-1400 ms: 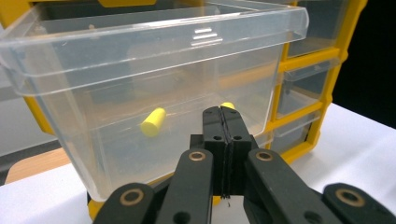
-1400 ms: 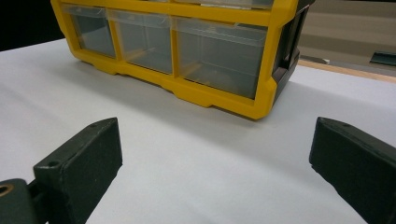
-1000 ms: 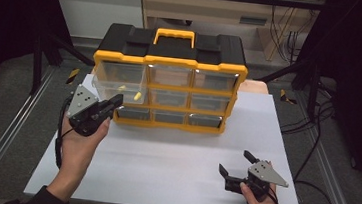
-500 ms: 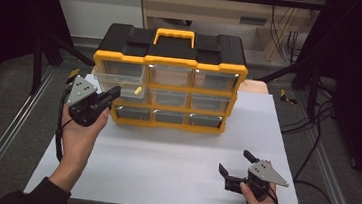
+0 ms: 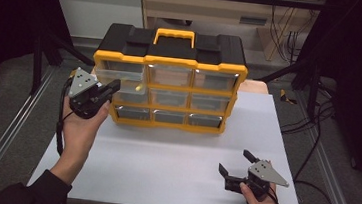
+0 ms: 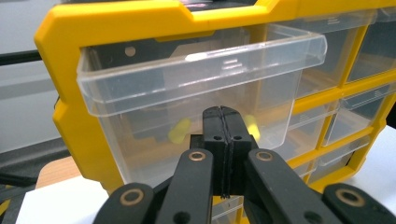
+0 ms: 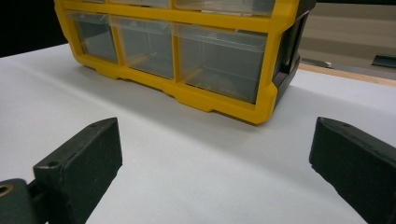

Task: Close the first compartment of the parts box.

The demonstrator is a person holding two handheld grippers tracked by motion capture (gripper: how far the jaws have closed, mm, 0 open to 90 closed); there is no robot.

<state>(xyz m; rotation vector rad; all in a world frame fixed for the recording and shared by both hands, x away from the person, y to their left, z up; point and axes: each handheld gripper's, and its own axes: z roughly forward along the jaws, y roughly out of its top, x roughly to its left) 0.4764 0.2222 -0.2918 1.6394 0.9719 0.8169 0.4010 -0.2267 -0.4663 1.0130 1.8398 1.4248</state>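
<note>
A yellow and black organizer (image 5: 170,61) with clear drawers stands at the back of the white table. Its top-left drawer (image 5: 123,84) sticks out from the frame, and small yellow pieces (image 6: 179,132) lie inside it. My left gripper (image 5: 114,86) is held up at that drawer's left front. In the left gripper view its jaws are shut flat against each other with nothing between them, and the left gripper (image 6: 226,112) has its tips at the drawer's clear front wall (image 6: 196,93). My right gripper (image 5: 235,161) rests low near the table's front right, open and empty, aimed at the organizer's lower right drawers (image 7: 219,60).
The white table top (image 5: 173,156) lies bare between the organizer and the two hands. A metal rail (image 5: 5,135) runs along the left of the table. Cables (image 5: 315,145) trail over the floor on the right. A wooden cabinet (image 5: 213,9) stands behind.
My left gripper has shifted a little up and back along the organizer's left front, ending at the top-left drawer. The right gripper has stayed where it was.
</note>
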